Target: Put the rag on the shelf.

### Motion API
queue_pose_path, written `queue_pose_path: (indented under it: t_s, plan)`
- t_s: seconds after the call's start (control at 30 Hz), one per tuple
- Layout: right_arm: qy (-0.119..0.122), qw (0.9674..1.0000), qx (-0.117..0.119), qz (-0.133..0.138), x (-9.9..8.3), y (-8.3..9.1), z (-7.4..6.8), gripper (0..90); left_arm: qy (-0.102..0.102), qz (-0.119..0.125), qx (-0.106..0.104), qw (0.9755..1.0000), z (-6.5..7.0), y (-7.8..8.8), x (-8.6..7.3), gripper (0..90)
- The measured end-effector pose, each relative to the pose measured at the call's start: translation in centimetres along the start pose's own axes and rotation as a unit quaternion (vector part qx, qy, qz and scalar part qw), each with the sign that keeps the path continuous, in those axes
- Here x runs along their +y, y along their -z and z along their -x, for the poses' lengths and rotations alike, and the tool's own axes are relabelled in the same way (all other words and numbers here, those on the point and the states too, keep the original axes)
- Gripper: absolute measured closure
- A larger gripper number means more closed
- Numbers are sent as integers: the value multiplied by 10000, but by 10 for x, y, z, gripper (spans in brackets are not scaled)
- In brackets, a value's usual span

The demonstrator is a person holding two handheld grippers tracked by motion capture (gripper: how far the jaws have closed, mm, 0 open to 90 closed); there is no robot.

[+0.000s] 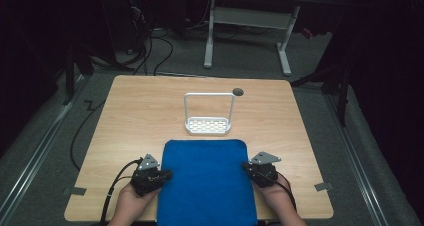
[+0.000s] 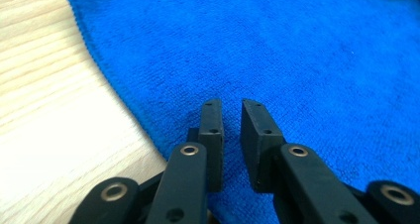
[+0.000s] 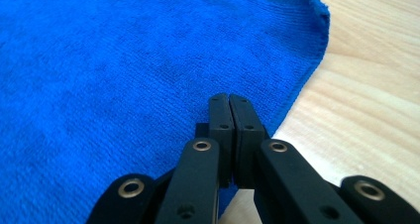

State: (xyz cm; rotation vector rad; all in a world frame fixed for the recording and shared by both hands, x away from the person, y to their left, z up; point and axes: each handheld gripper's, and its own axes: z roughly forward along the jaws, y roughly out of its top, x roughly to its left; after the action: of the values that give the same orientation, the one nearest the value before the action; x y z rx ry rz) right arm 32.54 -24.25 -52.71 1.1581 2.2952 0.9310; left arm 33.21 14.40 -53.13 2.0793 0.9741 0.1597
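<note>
High view: dark room, cables on floor, wooden table [image 1: 135, 116]. Blue towel [image 1: 207, 181] lies flat at near centre; white wire rack [image 1: 208, 117] just beyond it, upright. Left gripper [image 1: 167, 174] at towel's left edge, right gripper [image 1: 246, 166] at right edge.

Left gripper view: jaws w/ narrow gap, over towel [image 2: 277, 50] edge, nothing between.

Right gripper view: jaws pressed together at towel [image 3: 124, 60] edge; can't tell if cloth is pinched.
</note>
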Motion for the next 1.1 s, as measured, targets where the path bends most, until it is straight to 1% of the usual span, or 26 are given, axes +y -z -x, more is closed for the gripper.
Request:
queue_pose_path:
  t_s: [0.13, 0.2, 0.3, 0.33, 0.37, 0.4, 0.43, 0.47, 0.5, 0.53, 0.57, 0.6, 0.63, 0.67, 0.7, 0.73, 0.77, 0.8, 0.83, 0.87, 0.9, 0.97, 1.0, 1.03, 1.07, 1.1]
  plan:
    - [28, 10000, 86, -31, -3, 4, -7, 898, 238, 36, -129, 9996, -3, 8, -8, 798]
    - [48, 9999, 96, -43, -3, 5, -10, 898, 223, -4, -139, 9997, -4, 11, -10, 804]
    - [77, 9999, 84, -44, -3, 5, -13, 897, 209, 4, -134, 9997, -4, 11, -11, 805]
    - [59, 9999, 77, -38, -3, 5, -13, 897, 205, -3, -127, 9997, -4, 11, -10, 806]
    - [11, 9999, 100, -30, -3, 5, -13, 869, 202, -27, -138, 9997, -4, 11, -10, 805]
    - [-13, 9999, 130, -29, -3, 6, -12, 846, 229, -7, -174, 9996, -4, 11, -10, 802]
    - [-56, 9999, 112, -11, -3, 8, -12, 837, 243, 26, -196, 9995, -6, 12, -10, 797]
    - [-88, 9999, 86, 82, -3, 11, -12, 829, 302, 98, -190, 9993, -9, 12, -10, 776]
    - [-88, 9999, 86, 82, -3, 11, -12, 829, 302, 98, -190, 9993, -9, 12, -10, 762]
    - [-132, 9997, 74, 168, -3, 14, -10, 816, 368, 164, -169, 9990, -13, 13, -9, 762]
    - [-148, 9996, 66, 237, -2, 16, -9, 804, 417, 241, -96, 9988, -17, 14, -8, 753]
    - [-215, 9993, 30, 292, -3, 17, -5, 783, 415, 289, -30, 9987, -19, 14, -7, 736]
    - [-215, 9993, 30, 292, -3, 17, -5, 783, 392, 340, 71, 9986, -22, 15, -5, 736]
    - [-247, 9991, 49, 342, -5, 17, 1, 755, 386, 492, 253, 9977, -26, 17, -2, 702]
    - [-256, 9991, 38, 350, -5, 17, 2, 740, 369, 527, 290, 9975, -28, 17, -1, 679]
    - [-251, 9990, 49, 369, -5, 17, 4, 716, 417, 589, 245, 9971, -30, 16, 0, 660]
    - [-252, 9989, 47, 398, -5, 17, 5, 695, 522, 649, 204, 9963, -34, 14, 0, 646]
    - [-236, 9988, 22, 424, -5, 17, 5, 682, 522, 649, 204, 9963, -34, 14, 0, 628]
    - [-236, 9988, 22, 424, -5, 17, 5, 682, 633, 681, 215, 9954, -38, 12, 2, 628]
    - [-185, 9988, 37, 459, -5, 16, 6, 683, 743, 686, 332, 9943, -44, 8, 6, 608]
    - [-185, 9988, 37, 459, -5, 16, 6, 683, 743, 686, 332, 9943, -44, 8, 6, 607]
    - [-141, 9987, 40, 494, -4, 17, 6, 694, 707, 672, 491, 9940, -48, 3, 13, 598]
    - [-144, 9986, 36, 502, -4, 17, 6, 695, 615, 661, 593, 9941, -49, -1, 19, 598]
    - [-154, 9986, 50, 508, -3, 18, 6, 695, 607, 632, 633, 9941, -50, -4, 22, 599]
    - [-168, 9985, 49, 524, -3, 18, 7, 695, 627, 604, 622, 9943, -51, -8, 25, 600]
    - [-168, 9985, 49, 524, -3, 18, 7, 695, 627, 604, 622, 9943, -51, -8, 25, 623]
